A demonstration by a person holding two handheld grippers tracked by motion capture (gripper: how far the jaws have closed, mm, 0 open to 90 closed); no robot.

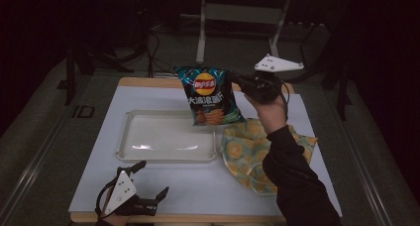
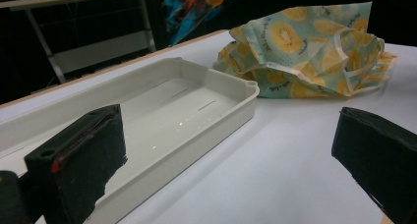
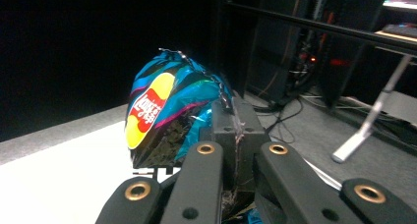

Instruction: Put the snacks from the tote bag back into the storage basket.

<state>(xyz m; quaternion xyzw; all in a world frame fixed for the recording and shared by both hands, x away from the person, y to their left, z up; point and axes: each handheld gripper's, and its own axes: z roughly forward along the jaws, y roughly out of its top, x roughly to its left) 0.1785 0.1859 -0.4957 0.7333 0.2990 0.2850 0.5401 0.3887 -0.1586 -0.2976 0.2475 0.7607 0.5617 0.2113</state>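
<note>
The right gripper (image 1: pixel 241 83) was clamped on the chip bag's (image 1: pixel 210 96) top edge, holding it above the white tray (image 1: pixel 130 137). The left gripper (image 1: pixel 151 177), jaws apart, rested near the table's (image 1: pixel 99 176) front edge, beside the lemon-print cloth bag (image 1: pixel 247 146).

chip bag (image 2: pixel 196 8) top-edge cropped

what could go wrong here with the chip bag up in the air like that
1. The right tool pinches the chip bag only at its top edge, so the hanging bag could slip or tear loose.
2. It hangs over the far right corner of the white tray, not the middle; released here it might land on the rim or the yellow patterned cloth bag.
3. A hard squeeze could crush chips.
</note>
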